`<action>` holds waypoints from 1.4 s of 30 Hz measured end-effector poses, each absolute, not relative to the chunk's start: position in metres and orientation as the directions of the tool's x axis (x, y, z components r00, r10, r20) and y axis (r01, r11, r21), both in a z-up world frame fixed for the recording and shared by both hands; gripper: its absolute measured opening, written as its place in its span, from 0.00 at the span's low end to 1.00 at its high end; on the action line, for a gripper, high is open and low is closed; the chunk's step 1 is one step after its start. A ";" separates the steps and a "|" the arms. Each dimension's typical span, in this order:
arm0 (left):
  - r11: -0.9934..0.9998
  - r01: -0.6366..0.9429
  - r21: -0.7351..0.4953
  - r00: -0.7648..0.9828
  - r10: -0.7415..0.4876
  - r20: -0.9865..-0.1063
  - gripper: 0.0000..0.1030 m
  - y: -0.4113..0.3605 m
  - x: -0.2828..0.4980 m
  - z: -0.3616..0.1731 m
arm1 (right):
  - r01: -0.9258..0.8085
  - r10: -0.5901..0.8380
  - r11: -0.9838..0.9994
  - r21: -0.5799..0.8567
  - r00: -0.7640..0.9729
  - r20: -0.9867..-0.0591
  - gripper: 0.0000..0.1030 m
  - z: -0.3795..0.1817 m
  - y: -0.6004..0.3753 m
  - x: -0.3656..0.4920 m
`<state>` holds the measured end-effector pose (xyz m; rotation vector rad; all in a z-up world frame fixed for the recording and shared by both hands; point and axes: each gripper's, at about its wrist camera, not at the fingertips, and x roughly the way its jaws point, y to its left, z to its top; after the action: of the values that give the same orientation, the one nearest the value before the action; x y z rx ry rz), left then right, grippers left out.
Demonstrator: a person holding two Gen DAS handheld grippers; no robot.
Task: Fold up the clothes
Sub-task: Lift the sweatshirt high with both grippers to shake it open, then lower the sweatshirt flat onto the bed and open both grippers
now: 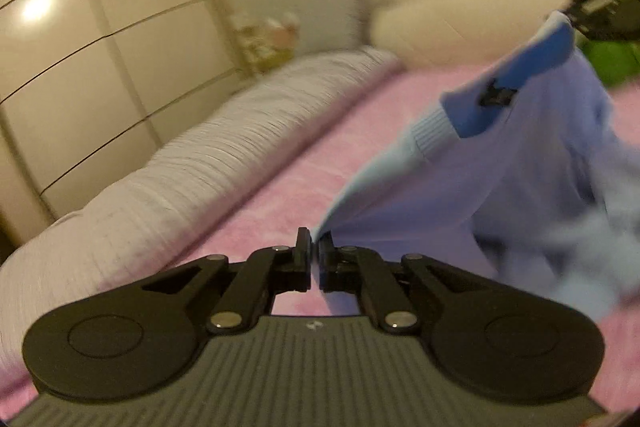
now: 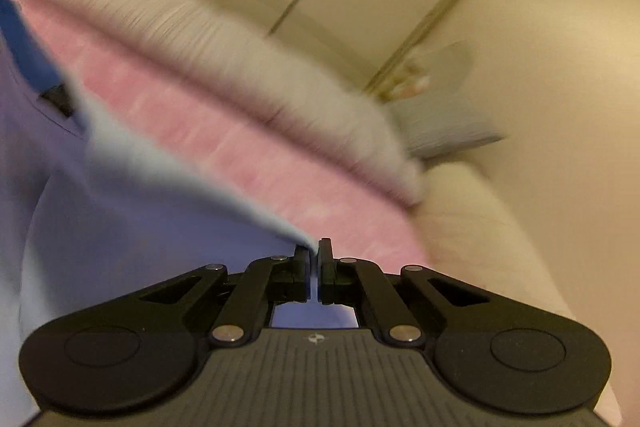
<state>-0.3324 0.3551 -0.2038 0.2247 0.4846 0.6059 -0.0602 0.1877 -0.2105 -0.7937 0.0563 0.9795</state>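
The left gripper [image 1: 314,247] is pinched tight on a corner of the light purple garment [image 1: 500,179], with the cloth caught between its two black fingers. The right gripper [image 2: 316,253] is pinched tight on another corner of the same garment [image 2: 100,207]. The garment is lifted up and hangs between the two grippers, above the bed with the pink blanket [image 1: 280,187]. Both pictures are blurry. The left wrist view shows things the other view does not: the right gripper from outside, dark and fuzzy, near the top right corner [image 1: 600,7], and something bright green [image 1: 608,59] just under it. It also shows the garment's darker blue collar band [image 1: 520,79] with a small black tag [image 1: 496,95] on it, and a pale ribbed edge below. The right wrist view shows only a bit of that blue band and the tag at its left side. A long white fluffy bolster [image 1: 140,195] lies along the far edge of the bed, next to tall cream wardrobe doors [image 1: 100,67]. The right wrist view shows a grey pillow [image 2: 444,131] past the end of the bolster, beside a cream padded bed end [image 2: 472,227].
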 end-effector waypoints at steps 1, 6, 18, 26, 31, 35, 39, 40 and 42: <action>0.789 -0.520 0.327 0.711 0.612 -0.346 0.02 0.357 -0.334 -0.189 | -0.757 0.731 0.334 -0.562 0.584 -0.353 0.00 -0.194 0.188 -0.062; 0.695 -0.681 0.231 0.664 0.719 -0.207 0.02 0.356 -0.357 -0.097 | -0.757 0.815 0.406 -0.512 0.554 -0.172 0.00 -0.104 0.187 -0.078; 0.449 -0.838 0.310 0.493 0.867 0.078 0.03 0.259 -0.423 0.077 | -0.836 0.938 0.339 -0.432 0.333 0.091 0.00 0.048 0.140 -0.097; 0.336 -0.909 0.245 0.356 0.933 0.042 0.03 0.194 -0.462 0.097 | -0.914 0.987 0.156 -0.374 0.162 0.015 0.00 0.066 0.086 -0.111; 0.260 -0.936 0.239 0.278 0.960 0.046 0.03 0.165 -0.481 0.122 | -0.931 0.999 0.028 -0.365 0.042 -0.032 0.00 0.082 0.065 -0.124; 0.228 -0.932 0.280 0.258 0.963 0.074 0.03 0.161 -0.486 0.151 | -0.925 1.000 0.005 -0.381 0.010 -0.011 0.00 0.107 0.062 -0.126; 0.260 -0.914 0.312 0.288 0.956 0.048 0.03 0.207 -0.477 0.167 | -0.931 0.999 0.028 -0.363 0.034 -0.009 0.00 0.120 0.093 -0.122; 0.279 -0.906 0.318 0.299 0.954 0.015 0.03 0.227 -0.473 0.162 | -0.931 0.999 0.036 -0.362 0.047 -0.021 0.00 0.119 0.106 -0.120; 0.337 -0.893 0.299 0.329 0.941 -0.077 0.03 0.277 -0.460 0.137 | -0.932 0.992 0.044 -0.360 0.083 -0.094 0.00 0.107 0.143 -0.115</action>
<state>-0.4599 0.2768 0.1371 0.2167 0.2541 1.2116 -0.1147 0.1425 0.1065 -0.3680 -0.2000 1.4852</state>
